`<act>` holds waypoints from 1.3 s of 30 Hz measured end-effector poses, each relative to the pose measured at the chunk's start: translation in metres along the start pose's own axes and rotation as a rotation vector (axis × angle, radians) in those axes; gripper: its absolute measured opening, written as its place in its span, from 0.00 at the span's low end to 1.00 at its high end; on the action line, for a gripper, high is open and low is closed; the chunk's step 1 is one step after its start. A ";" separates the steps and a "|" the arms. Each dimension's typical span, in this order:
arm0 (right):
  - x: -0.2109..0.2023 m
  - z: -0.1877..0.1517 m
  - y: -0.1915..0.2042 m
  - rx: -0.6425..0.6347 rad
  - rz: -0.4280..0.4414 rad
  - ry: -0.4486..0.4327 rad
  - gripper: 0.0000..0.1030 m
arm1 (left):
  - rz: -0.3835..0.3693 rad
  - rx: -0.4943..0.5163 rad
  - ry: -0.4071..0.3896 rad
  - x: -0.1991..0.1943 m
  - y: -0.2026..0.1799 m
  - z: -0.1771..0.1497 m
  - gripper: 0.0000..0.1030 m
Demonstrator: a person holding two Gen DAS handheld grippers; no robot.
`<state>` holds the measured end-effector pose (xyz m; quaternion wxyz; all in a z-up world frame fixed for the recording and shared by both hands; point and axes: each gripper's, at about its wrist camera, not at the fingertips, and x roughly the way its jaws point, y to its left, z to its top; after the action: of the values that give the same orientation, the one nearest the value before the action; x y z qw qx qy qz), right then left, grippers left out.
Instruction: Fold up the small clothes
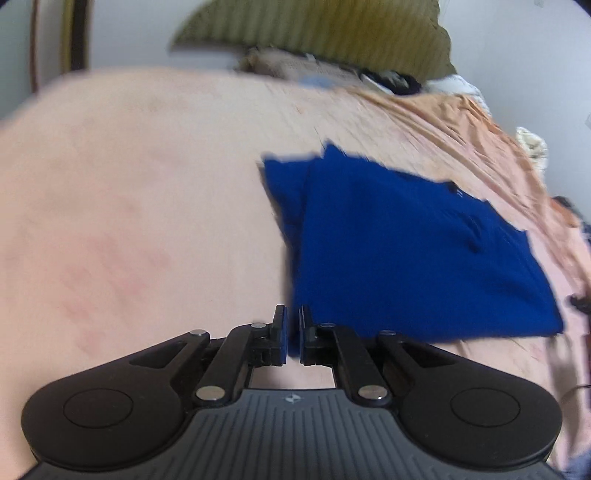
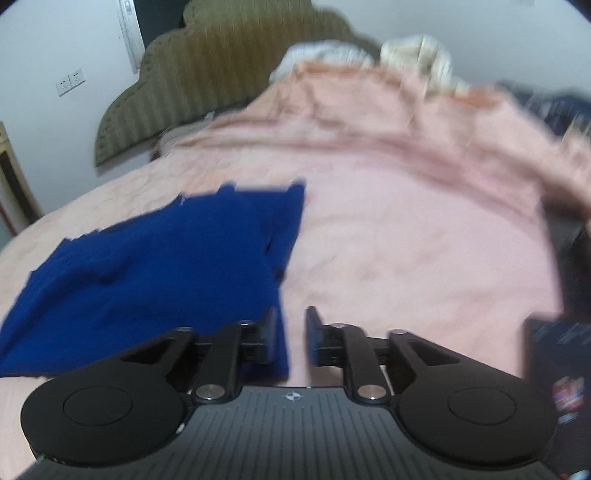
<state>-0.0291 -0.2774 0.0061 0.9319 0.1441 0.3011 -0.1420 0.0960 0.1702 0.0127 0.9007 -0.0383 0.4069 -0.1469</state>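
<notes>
A dark blue garment (image 1: pixel 406 251) lies folded on the pink bedspread (image 1: pixel 129 184). In the left wrist view it sits right of centre. My left gripper (image 1: pixel 293 321) is nearly shut, its jaws closed on the garment's near left corner. In the right wrist view the blue garment (image 2: pixel 155 266) lies at the left. My right gripper (image 2: pixel 291 321) is slightly open at the garment's near right corner. The cloth drapes over the left finger (image 2: pixel 271 328), and nothing sits between the jaws. Both views are blurred by motion.
An olive padded headboard (image 2: pixel 207 85) stands against the white wall at the back. Crumpled pink bedding (image 2: pixel 406 122) and pale clothes (image 2: pixel 417 51) lie at the far right. Dark items (image 2: pixel 561 387) sit at the bed's right edge. A wooden frame (image 1: pixel 74 33) stands at far left.
</notes>
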 end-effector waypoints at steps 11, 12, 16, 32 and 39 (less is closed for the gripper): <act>0.045 -0.005 0.092 -0.145 0.196 0.078 0.44 | 0.133 0.272 -0.096 0.057 -0.101 0.045 0.25; 0.051 -0.008 0.094 -0.150 0.183 0.097 0.46 | 0.178 0.284 -0.091 0.069 -0.102 0.043 0.25; 0.049 -0.019 0.096 -0.201 0.161 0.080 0.60 | 0.258 0.275 -0.056 0.086 -0.099 0.032 0.26; 0.047 -0.038 0.110 -0.300 0.155 0.038 0.99 | 0.301 0.116 -0.089 0.051 -0.110 -0.026 0.69; 0.046 -0.040 0.114 -0.312 0.141 0.037 0.99 | 0.270 0.143 -0.135 0.033 -0.114 -0.050 0.77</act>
<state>0.0263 -0.1663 -0.0323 0.9449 0.0211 0.3258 -0.0250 0.0529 0.0540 -0.0228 0.9380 0.0713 0.3355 -0.0503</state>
